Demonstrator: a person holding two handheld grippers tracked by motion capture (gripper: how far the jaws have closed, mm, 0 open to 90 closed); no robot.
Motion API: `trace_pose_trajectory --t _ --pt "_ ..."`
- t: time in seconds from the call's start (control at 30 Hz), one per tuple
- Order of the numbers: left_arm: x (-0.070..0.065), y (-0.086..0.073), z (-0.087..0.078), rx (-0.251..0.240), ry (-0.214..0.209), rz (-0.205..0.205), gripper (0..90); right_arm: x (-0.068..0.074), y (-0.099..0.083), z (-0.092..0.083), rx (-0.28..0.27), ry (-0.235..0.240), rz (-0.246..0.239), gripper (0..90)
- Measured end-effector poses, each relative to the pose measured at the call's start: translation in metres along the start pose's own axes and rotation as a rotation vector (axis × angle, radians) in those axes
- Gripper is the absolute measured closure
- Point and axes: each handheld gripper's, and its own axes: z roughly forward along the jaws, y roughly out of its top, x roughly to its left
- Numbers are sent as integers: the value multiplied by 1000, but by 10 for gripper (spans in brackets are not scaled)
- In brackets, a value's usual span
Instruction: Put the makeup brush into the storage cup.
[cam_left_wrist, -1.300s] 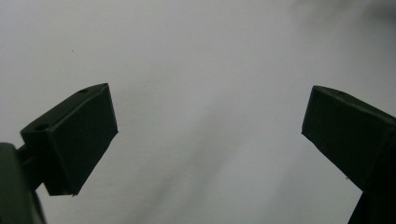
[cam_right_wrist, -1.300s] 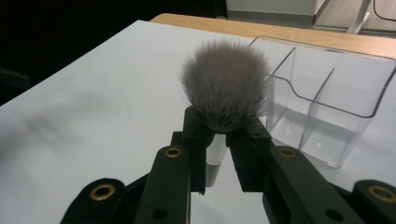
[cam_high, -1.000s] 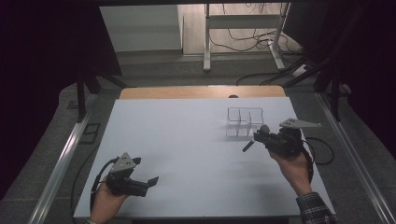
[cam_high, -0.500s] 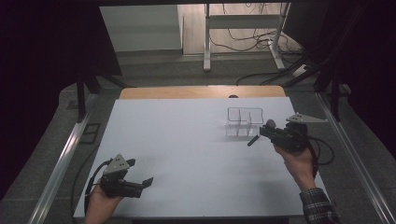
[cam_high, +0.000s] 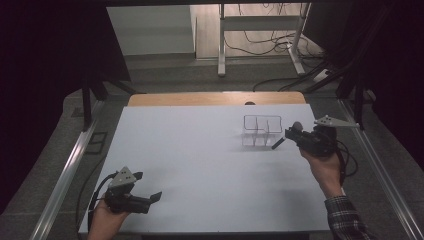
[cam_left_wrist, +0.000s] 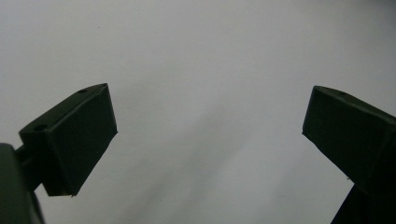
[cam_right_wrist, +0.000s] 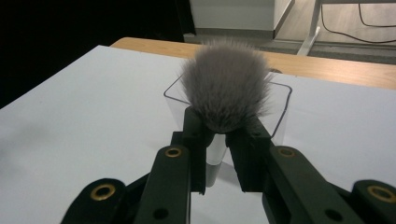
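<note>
The right claw (cam_right_wrist: 215, 154) is clamped on a brush (cam_right_wrist: 227, 91) with grey bristles, held above the table (cam_high: 200, 150) at about 3 o'clock, just beside a clear divided holder (cam_high: 261, 131). The left claw (cam_left_wrist: 208, 140) gapes wide with nothing in it, at about 7 o'clock.

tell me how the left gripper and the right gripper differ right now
The left gripper has its jaws spread wide with nothing between them; the right gripper is shut on a grey fluffy brush, bristles sticking up. In the high view the left gripper sits at the table's near left corner, far from everything; the right gripper is beside the clear divided holder. Both are black, hand-held and topped with a grey plate.
</note>
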Motion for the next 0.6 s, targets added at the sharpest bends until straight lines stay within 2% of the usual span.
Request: trace_pose_trajectory --t 0.6 --pt "6 -10 -10 6 29 -24 33 -11 13 8 -18 -11 17 766"
